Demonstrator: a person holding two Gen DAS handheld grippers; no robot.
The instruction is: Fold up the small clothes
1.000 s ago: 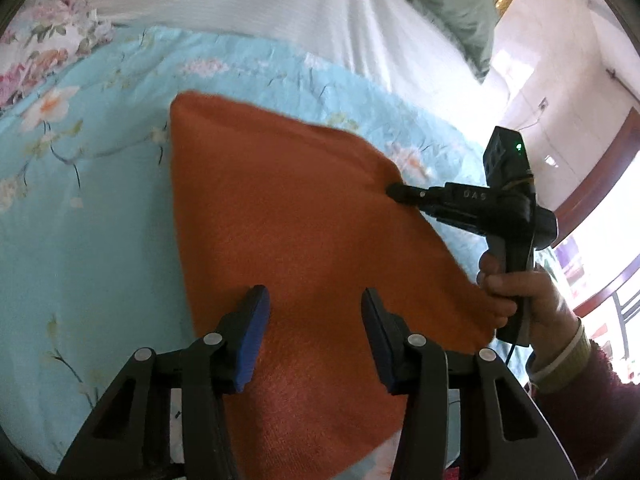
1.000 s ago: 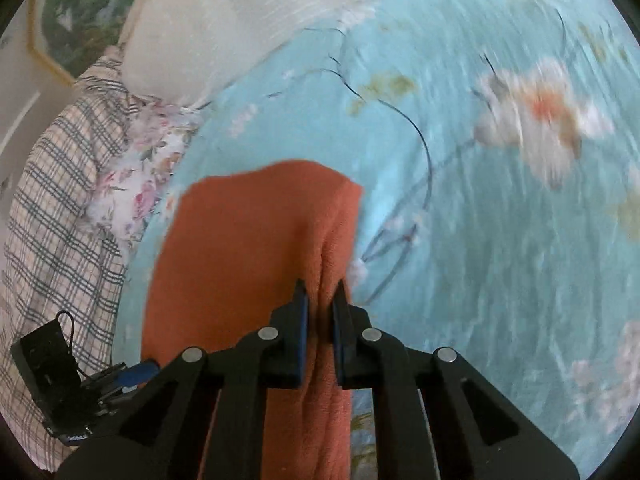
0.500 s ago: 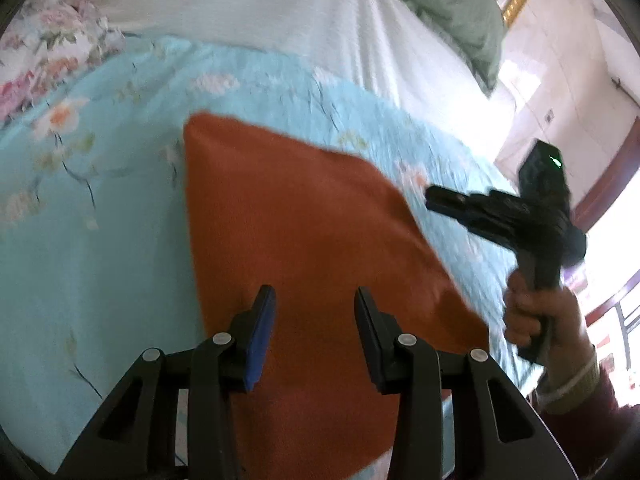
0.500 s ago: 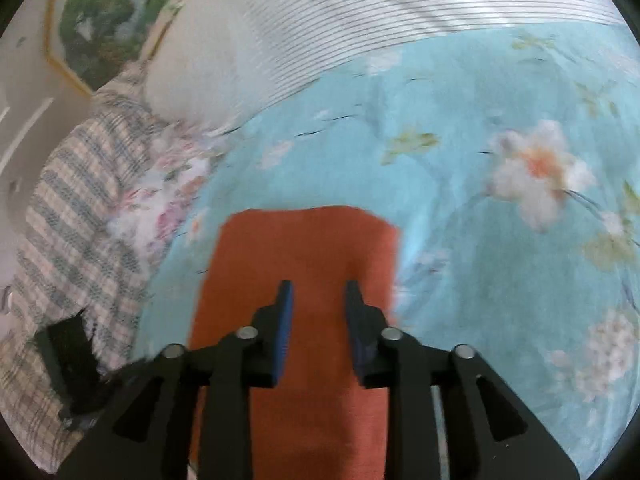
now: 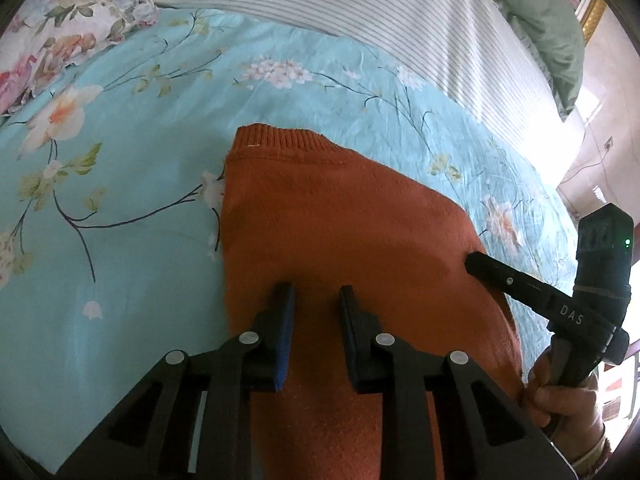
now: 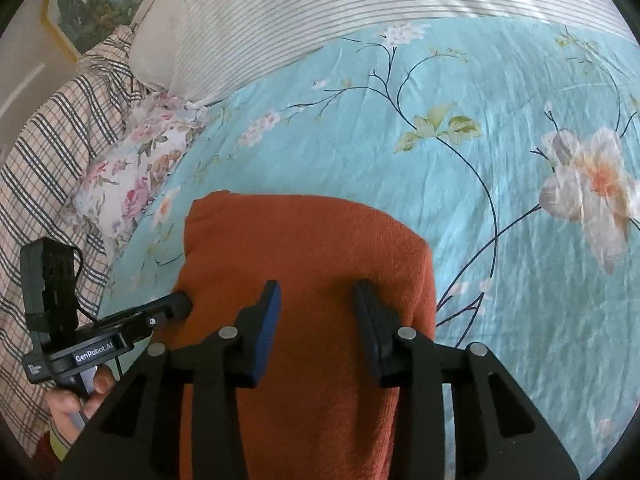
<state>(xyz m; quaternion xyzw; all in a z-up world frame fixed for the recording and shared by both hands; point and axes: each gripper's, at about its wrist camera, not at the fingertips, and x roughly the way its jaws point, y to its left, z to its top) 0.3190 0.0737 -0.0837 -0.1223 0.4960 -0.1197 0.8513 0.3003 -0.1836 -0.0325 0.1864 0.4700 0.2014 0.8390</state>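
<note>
An orange knitted garment (image 5: pixel 344 224) lies folded flat on the blue floral bedspread (image 5: pixel 120 240); it also shows in the right wrist view (image 6: pixel 304 248). My left gripper (image 5: pixel 316 292) is open and empty, low over the garment's middle. My right gripper (image 6: pixel 316 288) is open and empty over the same garment. In the left wrist view the right gripper's fingertips (image 5: pixel 476 260) reach the garment's right edge. In the right wrist view the left gripper's fingertips (image 6: pixel 180 302) reach its left edge.
A striped white pillow (image 5: pixel 360 4) lies beyond the garment, with a green cloth (image 5: pixel 552 20) at the far right. A floral pillow (image 6: pixel 132 172) and a checked blanket (image 6: pixel 44 152) lie to the left in the right wrist view. The bedspread (image 6: pixel 480 120) spreads to the right.
My right gripper let go of the garment's edge, opened and now hovers over the garment. My left gripper moved forward over the garment and its jaws narrowed a little.
</note>
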